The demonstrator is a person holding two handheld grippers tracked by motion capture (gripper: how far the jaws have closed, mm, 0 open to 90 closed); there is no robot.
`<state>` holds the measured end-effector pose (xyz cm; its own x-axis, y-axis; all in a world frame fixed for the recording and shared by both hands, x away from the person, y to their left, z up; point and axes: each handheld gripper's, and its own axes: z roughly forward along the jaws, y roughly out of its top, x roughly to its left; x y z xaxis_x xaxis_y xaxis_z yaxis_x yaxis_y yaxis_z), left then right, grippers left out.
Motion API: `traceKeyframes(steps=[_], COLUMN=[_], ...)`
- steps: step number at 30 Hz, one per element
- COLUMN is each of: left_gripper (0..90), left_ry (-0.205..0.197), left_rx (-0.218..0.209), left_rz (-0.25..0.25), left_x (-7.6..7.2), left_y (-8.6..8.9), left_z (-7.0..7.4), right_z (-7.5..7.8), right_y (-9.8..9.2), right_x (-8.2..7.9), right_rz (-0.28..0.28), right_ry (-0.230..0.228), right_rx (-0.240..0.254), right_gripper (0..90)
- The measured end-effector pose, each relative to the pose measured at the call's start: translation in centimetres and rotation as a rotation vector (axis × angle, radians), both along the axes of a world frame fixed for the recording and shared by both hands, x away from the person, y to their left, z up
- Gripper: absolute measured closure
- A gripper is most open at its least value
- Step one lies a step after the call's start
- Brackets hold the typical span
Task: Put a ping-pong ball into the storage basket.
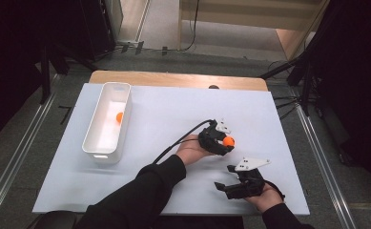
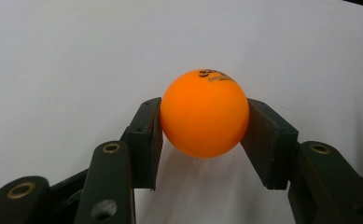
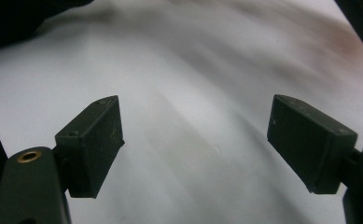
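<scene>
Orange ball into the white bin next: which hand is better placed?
Left, probably. The left gripper already clamps the orange ball and is nearer the white bin; the right gripper is open, holding nothing.

One camera looks down from above the bench (image 1: 164,119); two ride close behind the tongs, all sharing its white top.

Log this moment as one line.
left hand-held gripper: shut on ball | right hand-held gripper: open | bin: holds second ball
</scene>
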<state>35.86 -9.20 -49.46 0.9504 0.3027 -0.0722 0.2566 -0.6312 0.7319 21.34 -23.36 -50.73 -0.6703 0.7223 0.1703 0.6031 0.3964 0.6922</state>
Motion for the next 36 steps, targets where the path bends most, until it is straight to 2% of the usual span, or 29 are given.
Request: traceKeyframes(steps=[7,13,20,23,29,35,36], left_gripper=[50.8,50.8,50.7,50.8,50.8,50.7,50.7], left_ry=[0.021,0.02,0.039,0.053,0.049,0.058,0.073], left_rx=[-0.002,0.02,0.008,-0.003,-0.01,0.005,0.01], left_rz=[-0.005,-0.011,-0.013,-0.009,-0.002,0.002,0.002], left_x=[0.1,-0.2,-0.6,-0.8,-0.8,-1.0,-1.0], left_y=[0.7,1.3,2.3,2.7,3.4,4.1,4.2], left_z=[0.9,1.6,2.5,2.7,3.0,3.2,3.3], right_z=[0.0,0.0,0.0,0.0,-0.1,-0.1,-0.1], right_y=[0.0,0.0,0.0,0.0,0.1,0.1,0.1], right_x=[0.0,0.0,0.0,0.0,0.0,0.1,0.0], right_rz=[-0.002,-0.001,-0.001,-0.004,-0.002,-0.002,-0.003], right_ry=[0.001,0.001,0.0,0.001,0.001,0.005,0.005], right_rx=[-0.001,-0.003,-0.007,-0.006,-0.01,-0.01,-0.01], right_gripper=[16.8,16.8,16.8,16.8,16.8,16.8,16.8])
